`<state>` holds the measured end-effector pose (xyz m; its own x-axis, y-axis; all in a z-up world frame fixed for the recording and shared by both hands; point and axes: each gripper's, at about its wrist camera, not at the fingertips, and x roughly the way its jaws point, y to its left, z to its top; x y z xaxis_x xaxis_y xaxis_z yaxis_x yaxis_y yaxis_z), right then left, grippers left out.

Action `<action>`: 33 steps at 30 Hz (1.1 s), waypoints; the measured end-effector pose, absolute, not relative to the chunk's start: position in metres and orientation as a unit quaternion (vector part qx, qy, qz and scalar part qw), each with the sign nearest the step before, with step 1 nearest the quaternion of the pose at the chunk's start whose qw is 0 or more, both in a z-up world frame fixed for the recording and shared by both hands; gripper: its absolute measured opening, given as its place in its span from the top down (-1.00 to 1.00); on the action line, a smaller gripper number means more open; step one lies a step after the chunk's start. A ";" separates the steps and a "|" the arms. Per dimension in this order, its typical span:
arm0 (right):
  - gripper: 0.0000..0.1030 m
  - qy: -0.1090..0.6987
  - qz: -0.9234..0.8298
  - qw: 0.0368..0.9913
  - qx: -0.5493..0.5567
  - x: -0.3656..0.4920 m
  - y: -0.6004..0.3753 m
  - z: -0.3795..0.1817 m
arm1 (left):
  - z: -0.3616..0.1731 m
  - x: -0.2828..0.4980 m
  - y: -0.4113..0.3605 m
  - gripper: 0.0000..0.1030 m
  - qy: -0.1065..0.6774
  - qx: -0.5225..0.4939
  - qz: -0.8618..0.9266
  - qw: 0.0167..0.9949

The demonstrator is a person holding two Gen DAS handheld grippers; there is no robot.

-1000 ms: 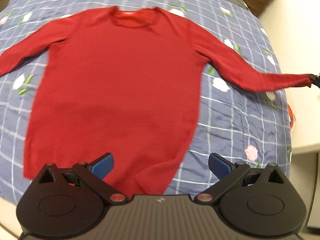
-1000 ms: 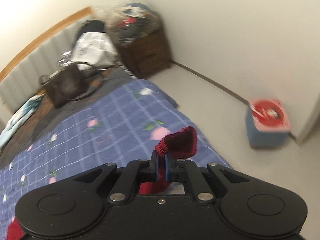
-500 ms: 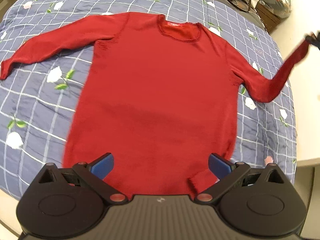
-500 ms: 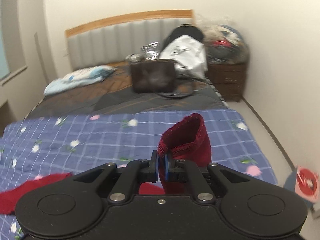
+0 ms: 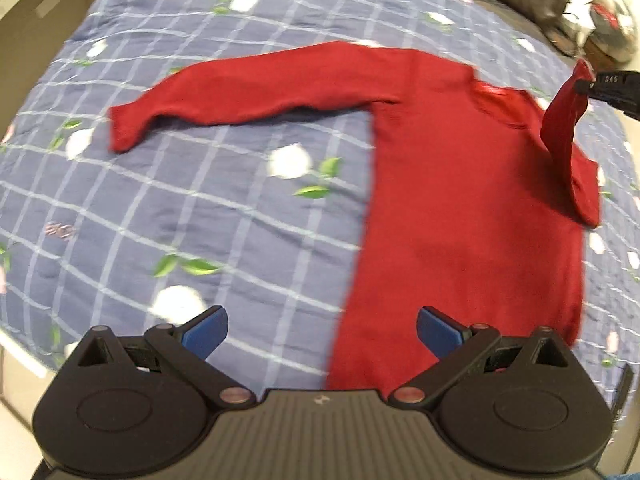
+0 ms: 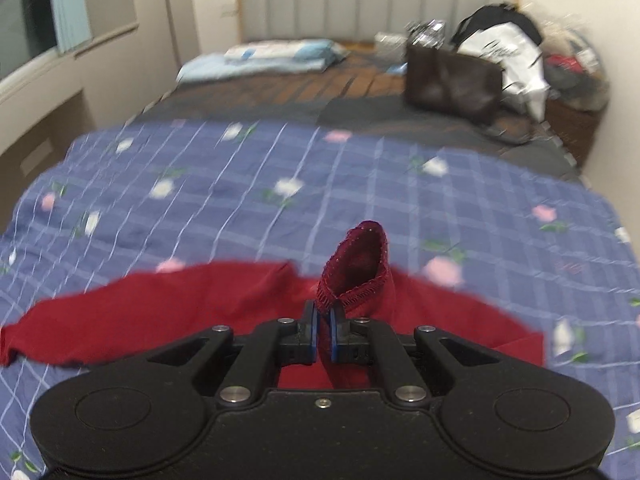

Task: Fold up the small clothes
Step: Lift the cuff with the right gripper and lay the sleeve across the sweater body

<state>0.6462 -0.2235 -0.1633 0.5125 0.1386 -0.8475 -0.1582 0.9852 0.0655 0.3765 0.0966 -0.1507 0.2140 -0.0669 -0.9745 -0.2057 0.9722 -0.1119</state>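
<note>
Sweater (image 5: 460,208) flat on quilt (image 5: 200,208) — we're carrying cuff (image 6: 358,276) pinched in right gripper (image 6: 324,336) toward 9 o'clock, keeping sleeve taut; left gripper (image 5: 322,330) hovering wide open, empty.

Sweater (image 5: 460,184): solid deep red, no pattern; cuff (image 6: 360,268) a darker wine red, stitched edge in the same tone.

Bedspread (image 5: 224,216): slate blue, crossed by a pale grid of thin white lines; scattered white and pink flowers with green leaves.

Left gripper (image 5: 322,330): black body, grey ribbed centre, bright blue pads (image 5: 204,330). Right gripper (image 6: 324,328): black, blue pads likewise.

Headboard (image 6: 360,0): pale grey padded panels, light wood frame. Pillow (image 6: 276,54): light blue and white. Bag (image 6: 452,80): dark brown. Bare mattress area (image 6: 340,88): brown striped, then dark grey. Walls cream.
</note>
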 end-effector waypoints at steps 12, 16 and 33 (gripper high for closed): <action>0.55 0.551 0.109 0.827 -0.011 0.619 -0.170 -0.230 | -0.158 0.367 0.139 -0.99 0.640 -0.100 0.070 0.759; 0.05 0.556 0.111 0.824 0.001 0.605 -0.173 -0.225 | -0.159 0.372 0.133 -0.99 0.636 -0.110 0.067 0.760; -0.95 0.633 0.094 0.766 0.057 0.487 -0.199 -0.196 | -0.189 0.406 0.205 -0.99 0.607 -0.173 0.174 0.756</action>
<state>0.4870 -0.1994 -0.1964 0.1803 0.2174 -0.9593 -0.0722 0.9756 0.2075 0.4058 0.2051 -0.1887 0.2032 0.0534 -0.9777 -0.4721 0.8801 -0.0500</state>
